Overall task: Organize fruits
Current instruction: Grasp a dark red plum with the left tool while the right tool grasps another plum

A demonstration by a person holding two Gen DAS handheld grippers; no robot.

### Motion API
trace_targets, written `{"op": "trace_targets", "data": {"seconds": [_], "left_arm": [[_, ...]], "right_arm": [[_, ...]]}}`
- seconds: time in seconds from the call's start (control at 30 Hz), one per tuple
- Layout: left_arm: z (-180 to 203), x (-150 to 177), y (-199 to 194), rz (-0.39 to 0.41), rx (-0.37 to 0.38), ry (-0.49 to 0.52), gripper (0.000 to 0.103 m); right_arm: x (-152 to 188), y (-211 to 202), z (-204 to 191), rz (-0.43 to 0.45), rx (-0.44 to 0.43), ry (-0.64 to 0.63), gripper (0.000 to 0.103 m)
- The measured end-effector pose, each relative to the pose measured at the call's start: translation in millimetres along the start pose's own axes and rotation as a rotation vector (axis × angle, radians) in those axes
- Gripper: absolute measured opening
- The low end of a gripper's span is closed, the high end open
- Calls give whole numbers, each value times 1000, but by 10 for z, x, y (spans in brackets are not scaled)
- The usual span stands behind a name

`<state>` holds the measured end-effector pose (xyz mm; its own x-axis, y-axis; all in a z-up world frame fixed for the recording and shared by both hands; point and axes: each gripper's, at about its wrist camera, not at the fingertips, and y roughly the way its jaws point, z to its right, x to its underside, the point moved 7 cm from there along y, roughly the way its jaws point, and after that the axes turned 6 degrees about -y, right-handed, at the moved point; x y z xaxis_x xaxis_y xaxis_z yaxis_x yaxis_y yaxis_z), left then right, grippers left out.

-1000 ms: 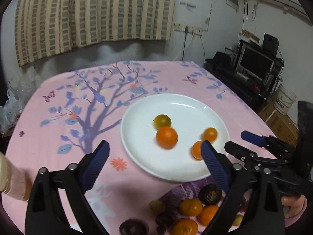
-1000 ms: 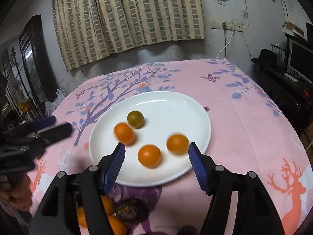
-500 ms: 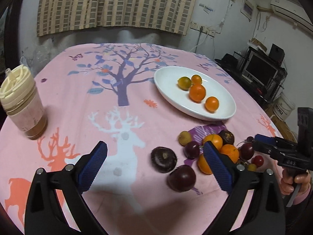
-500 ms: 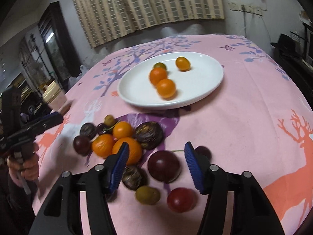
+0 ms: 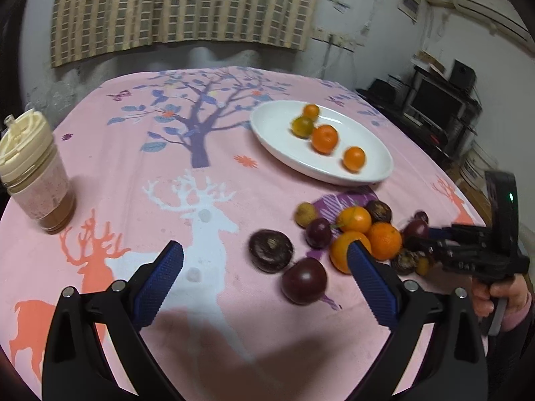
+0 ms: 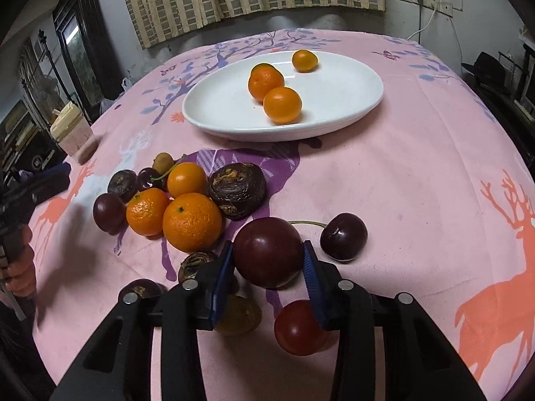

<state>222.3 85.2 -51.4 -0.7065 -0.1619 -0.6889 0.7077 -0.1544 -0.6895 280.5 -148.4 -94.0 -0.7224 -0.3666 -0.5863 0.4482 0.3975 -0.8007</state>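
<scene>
A white plate (image 6: 347, 113) (image 5: 277, 127) holds several small oranges (image 6: 282, 105) on the pink tablecloth. Nearer lies a pile of oranges (image 6: 192, 222), dark purple fruits and cherries. My right gripper (image 6: 267, 255) is closed around a dark purple plum (image 6: 267, 250) on the cloth; both pads touch its sides. It also shows at the right of the left wrist view (image 5: 414, 237). My left gripper (image 5: 264, 267) is open and empty above the cloth, near another dark plum (image 5: 303, 280) and a brown mangosteen (image 5: 270, 250).
A lidded jar (image 5: 31, 173) of brown powder stands at the left. A cherry (image 6: 343, 236) and a red fruit (image 6: 299, 327) lie beside my right gripper. The table edge drops off at the right, with a TV stand (image 5: 434, 107) beyond.
Both grippers pulled back from the plate toward the fruit pile. My right gripper lowered and closed its pads onto the dark purple plum. My left gripper stayed open.
</scene>
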Motion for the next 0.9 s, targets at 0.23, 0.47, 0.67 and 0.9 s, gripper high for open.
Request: {"op": "trace_targets", "data": {"seconds": [0.23, 0.47, 0.67, 0.9], "left_arm": [[387, 324, 166, -111, 47, 191, 62], [319, 376, 351, -160, 14, 170, 53], [239, 364, 453, -178, -9, 139, 53], [265, 373, 509, -184, 4, 133, 39]], "right_arm": [[-80, -132, 90, 71, -23, 55, 40], [-107, -136, 111, 75, -15, 57, 40], [-113, -146, 120, 81, -14, 56, 41], [-113, -161, 135, 86, -15, 63, 41]]}}
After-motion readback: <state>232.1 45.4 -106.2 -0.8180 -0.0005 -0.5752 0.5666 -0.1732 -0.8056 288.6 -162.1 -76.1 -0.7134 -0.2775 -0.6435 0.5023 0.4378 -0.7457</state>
